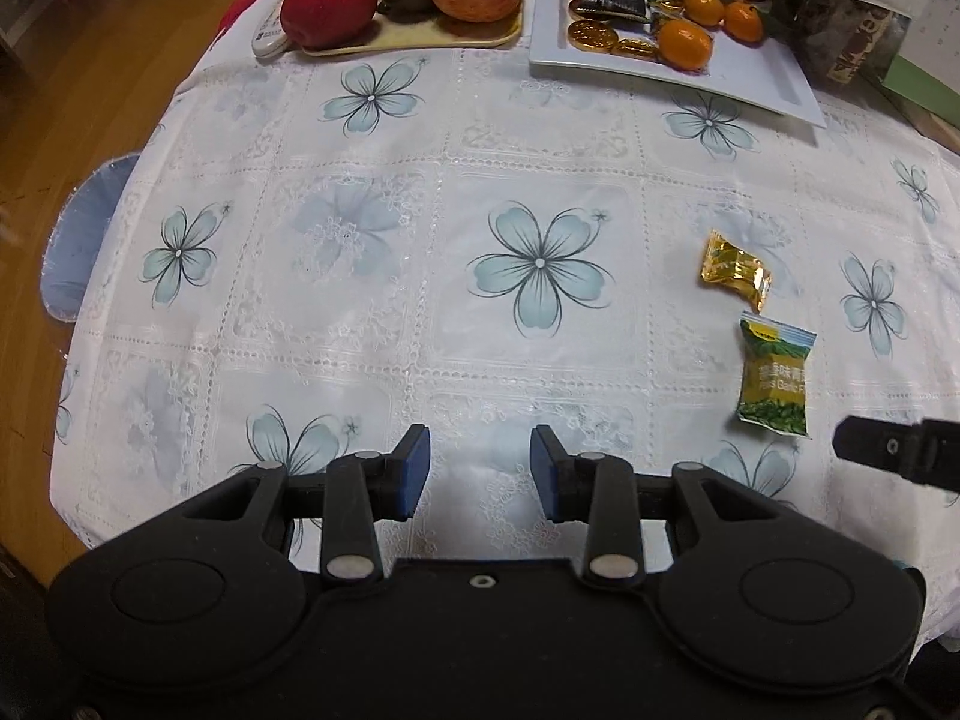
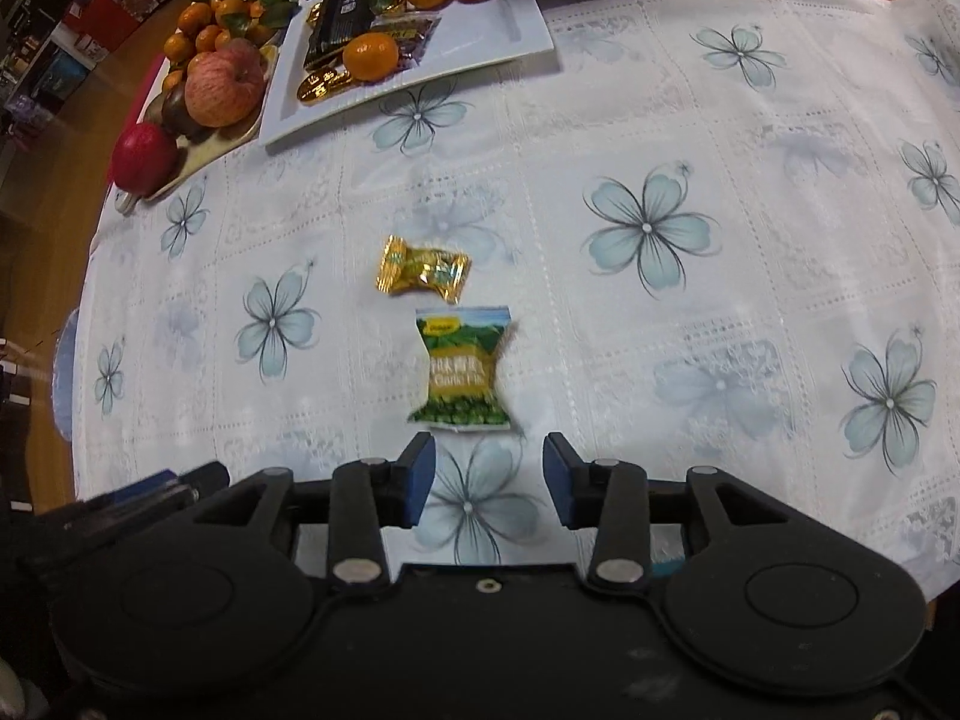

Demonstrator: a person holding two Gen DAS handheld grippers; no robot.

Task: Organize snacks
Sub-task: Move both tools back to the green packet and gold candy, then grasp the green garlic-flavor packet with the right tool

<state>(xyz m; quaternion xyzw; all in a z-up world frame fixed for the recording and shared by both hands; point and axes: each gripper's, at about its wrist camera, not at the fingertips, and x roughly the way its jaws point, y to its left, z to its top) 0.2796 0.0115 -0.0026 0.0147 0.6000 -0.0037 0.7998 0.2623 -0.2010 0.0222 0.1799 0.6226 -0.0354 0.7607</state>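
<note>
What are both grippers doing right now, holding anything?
Left gripper: open, empty, over the bare tablecloth.
Right gripper: open, empty, just short of the green snack packet.

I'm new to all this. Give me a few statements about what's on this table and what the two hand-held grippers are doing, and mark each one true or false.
1. The green snack packet lies just in front of the right hand-held gripper. True.
2. The left hand-held gripper is clamped on the gold candy. False: it is open and empty, and the candy lies on the tablecloth.
3. The gold candy and the green packet lie close together on the cloth, apart from the white tray. True.
4. The white tray holds only apples. False: it holds mandarins, gold-wrapped pieces and a dark packet; the apples sit on another tray.
</note>
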